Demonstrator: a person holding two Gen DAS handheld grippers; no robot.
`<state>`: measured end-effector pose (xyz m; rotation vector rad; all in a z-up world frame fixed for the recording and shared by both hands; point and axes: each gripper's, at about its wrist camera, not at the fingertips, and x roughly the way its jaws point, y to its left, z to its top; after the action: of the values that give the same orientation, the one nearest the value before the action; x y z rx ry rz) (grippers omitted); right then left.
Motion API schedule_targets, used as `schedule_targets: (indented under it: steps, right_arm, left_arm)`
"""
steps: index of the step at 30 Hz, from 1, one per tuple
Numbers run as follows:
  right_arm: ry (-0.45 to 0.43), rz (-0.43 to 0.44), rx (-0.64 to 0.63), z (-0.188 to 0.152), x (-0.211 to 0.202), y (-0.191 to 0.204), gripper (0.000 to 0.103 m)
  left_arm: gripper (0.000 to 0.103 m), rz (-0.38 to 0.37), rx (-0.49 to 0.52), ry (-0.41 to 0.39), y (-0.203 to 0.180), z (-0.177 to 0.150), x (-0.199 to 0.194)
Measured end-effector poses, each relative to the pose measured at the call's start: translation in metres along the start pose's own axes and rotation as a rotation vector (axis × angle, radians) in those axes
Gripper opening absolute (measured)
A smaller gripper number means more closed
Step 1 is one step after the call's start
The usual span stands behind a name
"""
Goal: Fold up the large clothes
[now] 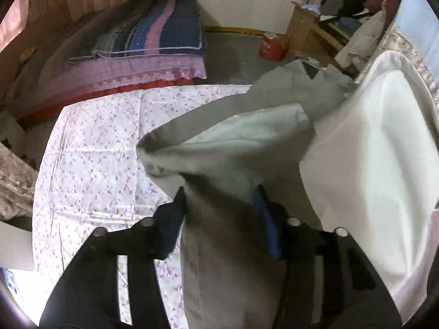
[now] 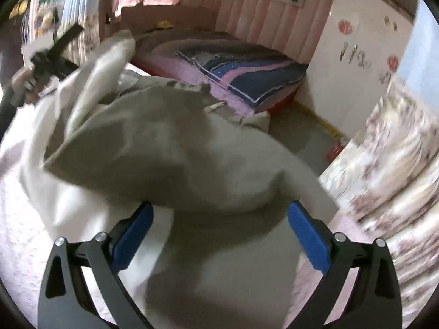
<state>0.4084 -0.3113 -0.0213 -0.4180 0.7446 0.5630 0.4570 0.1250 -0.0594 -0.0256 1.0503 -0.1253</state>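
A large pale grey-beige garment (image 1: 227, 142) with a white lining hangs bunched over the floral sheet (image 1: 96, 150). My left gripper (image 1: 219, 194) is closed on a thick fold of it and holds it up off the sheet. In the right wrist view the same garment (image 2: 170, 148) lies heaped in front of my right gripper (image 2: 219, 211). Its blue pads (image 2: 308, 235) stand wide apart with cloth lying between them, not pinched. The left gripper (image 2: 46, 57) shows at the far left, raised, with cloth trailing from it.
A bed with a purple and navy quilt (image 1: 148, 38) lies beyond the sheet. A red container (image 1: 273, 46) stands on the grey floor by a wooden shelf (image 1: 310, 27) piled with clothes. A floral blanket (image 2: 389, 170) lies to the right.
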Motion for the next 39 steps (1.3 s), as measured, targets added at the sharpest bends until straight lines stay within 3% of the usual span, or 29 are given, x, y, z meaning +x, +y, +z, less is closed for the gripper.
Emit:
schedule_targets:
  steps: [4, 8, 10, 12, 13, 16, 18, 20, 23, 27, 30, 31, 32, 34, 36, 37, 39]
  right_arm:
    - [0.01, -0.015, 0.084, 0.0, 0.012, -0.01, 0.094]
    - [-0.038, -0.061, -0.009, 0.026, 0.024, 0.006, 0.094]
    - [-0.043, -0.041, -0.009, 0.036, 0.03, 0.007, 0.093]
    - [-0.01, 0.013, 0.036, 0.042, 0.039, 0.002, 0.061]
    - [0.02, 0.033, 0.064, 0.043, 0.043, -0.001, 0.038]
    - [0.07, 0.075, 0.122, 0.044, 0.056, -0.009, 0.021]
    - [0.077, 0.069, 0.153, 0.045, 0.057, -0.012, 0.016]
    - [0.045, 0.081, 0.208, 0.047, 0.051, -0.017, 0.006]
    - [-0.055, 0.146, 0.412, 0.054, 0.033, -0.043, 0.004]
    - [-0.107, 0.177, 0.869, 0.035, 0.037, -0.112, 0.003]
    - [-0.01, 0.155, 1.15, -0.001, 0.068, -0.151, 0.003]
    - [0.06, 0.115, 1.215, -0.012, 0.081, -0.162, 0.005]
    - [0.119, 0.09, 1.248, -0.021, 0.089, -0.166, 0.007]
    - [0.104, 0.05, 1.311, -0.033, 0.081, -0.171, 0.009]
    - [0.097, -0.049, 1.23, -0.024, 0.062, -0.165, 0.05]
    - [0.089, -0.14, 1.155, -0.015, 0.046, -0.16, 0.08]
    - [0.029, -0.232, 1.057, -0.008, 0.017, -0.151, 0.086]
  left_arm:
    - [0.047, 0.011, -0.014, -0.008, -0.001, 0.004, 0.005]
    - [0.047, 0.007, -0.024, -0.009, 0.0, 0.007, 0.005]
    - [0.045, 0.005, -0.029, -0.011, 0.002, 0.008, 0.004]
    - [0.042, 0.008, -0.03, -0.015, 0.002, 0.009, 0.003]
    - [0.038, 0.011, -0.029, -0.017, 0.003, 0.01, 0.003]
    - [0.03, 0.027, -0.02, -0.024, 0.004, 0.012, 0.003]
    - [0.023, 0.032, -0.023, -0.031, 0.007, 0.014, 0.002]
    - [0.016, 0.034, -0.029, -0.038, 0.01, 0.015, 0.0]
    - [0.013, 0.033, -0.048, -0.059, 0.014, 0.017, -0.003]
    - [0.013, 0.064, -0.049, -0.163, 0.011, 0.02, -0.019]
    - [0.018, 0.117, -0.04, -0.226, 0.005, 0.022, -0.031]
    - [0.034, 0.128, -0.034, -0.231, 0.004, 0.022, -0.033]
    - [0.06, 0.134, -0.026, -0.22, 0.003, 0.021, -0.033]
    - [0.075, 0.204, -0.01, -0.212, 0.002, 0.019, -0.035]
    - [0.077, 0.219, -0.011, -0.214, 0.005, 0.02, -0.039]
    - [0.081, 0.188, -0.028, -0.209, 0.008, 0.02, -0.042]
    - [0.086, 0.134, -0.047, -0.201, 0.011, 0.02, -0.042]
